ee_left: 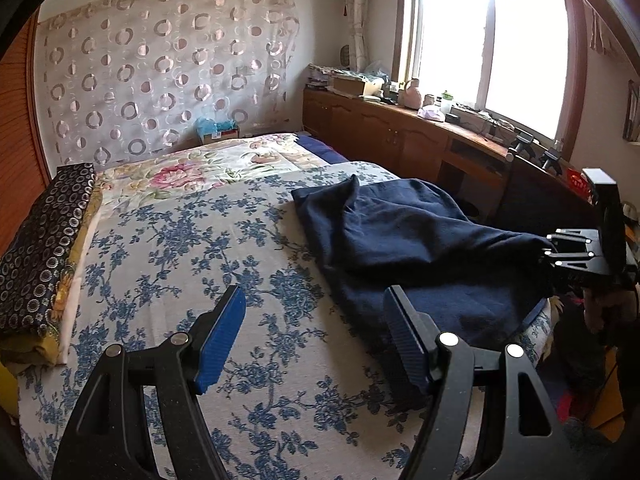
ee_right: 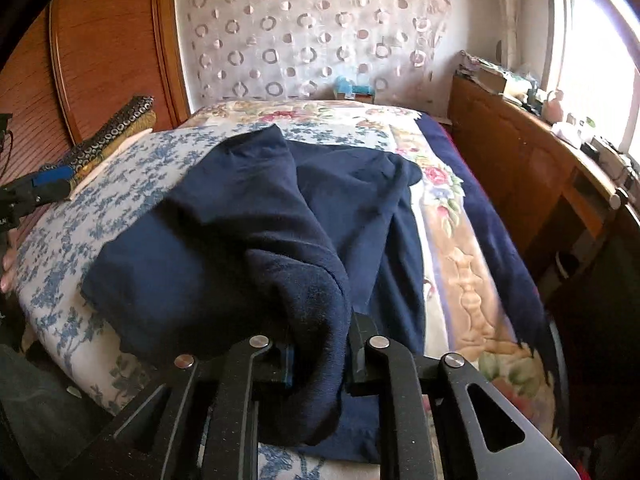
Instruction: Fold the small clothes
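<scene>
A dark navy garment (ee_left: 400, 232) lies rumpled on the right half of the bed, partly doubled over itself. In the right wrist view a thick fold of this garment (ee_right: 240, 240) rises between the jaws of my right gripper (ee_right: 320, 348), which is shut on it at the bed's near edge; the cloth hides the fingertips. From the left wrist view the right gripper (ee_left: 550, 250) holds the garment's corner lifted off the cover. My left gripper (ee_left: 316, 294) hovers open over the floral cover, just left of the garment, with nothing between its blue pads. It also shows at the left edge as the left gripper (ee_right: 44, 184).
The bed (ee_left: 180, 240) has a blue floral cover and a pink floral quilt (ee_left: 208, 168) at the far end. A folded stack of patterned fabrics (ee_left: 36, 248) sits on its left edge. A cluttered wooden cabinet (ee_left: 400, 132) runs under the window on the right.
</scene>
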The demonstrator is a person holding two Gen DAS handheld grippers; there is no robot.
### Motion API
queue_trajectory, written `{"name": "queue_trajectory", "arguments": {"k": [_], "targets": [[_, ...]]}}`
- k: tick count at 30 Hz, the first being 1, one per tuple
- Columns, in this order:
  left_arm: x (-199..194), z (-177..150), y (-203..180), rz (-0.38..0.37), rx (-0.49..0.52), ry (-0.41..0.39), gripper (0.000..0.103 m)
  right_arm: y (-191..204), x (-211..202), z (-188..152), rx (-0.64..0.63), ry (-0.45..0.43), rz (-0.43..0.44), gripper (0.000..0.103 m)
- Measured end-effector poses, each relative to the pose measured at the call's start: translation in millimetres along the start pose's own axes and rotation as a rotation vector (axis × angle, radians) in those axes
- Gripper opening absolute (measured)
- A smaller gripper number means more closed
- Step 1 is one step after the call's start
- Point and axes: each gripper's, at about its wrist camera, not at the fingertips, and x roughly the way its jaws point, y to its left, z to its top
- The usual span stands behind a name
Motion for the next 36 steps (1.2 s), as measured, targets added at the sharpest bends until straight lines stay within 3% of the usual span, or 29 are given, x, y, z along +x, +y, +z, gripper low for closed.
{"name": "queue_trajectory", "arguments": {"k": [4,7,18,30,36], "targets": [[0.5,-0.2,-5.6,-0.007,0.008,0.000,0.072,-4.7,-10.2,6.8,0.010,-0.019,-0.022,0.049],[1.2,-0.6,-8.1,-0.008,0.012,-0.001,0.072,-9.2,-22.8,8.2,-0.005,-0.046,-0.035,0.055],[3.1,-9.2,-7.2,0.005,0.001,0.013,0.072,26.6,7.6,30.0,-0.085,-0.090,0.095,0.059],[1.7,-14.9,0.6,0.006,-0.021,0.017,0.072,63.8,87.1,67.1,-0.185,0.051,0.217,0.059],[2.6,-17.3,2.2,0.003,-0.026,0.022,0.072,76.0,112.6,72.1,-0.212,0.119,0.185,0.059]]}}
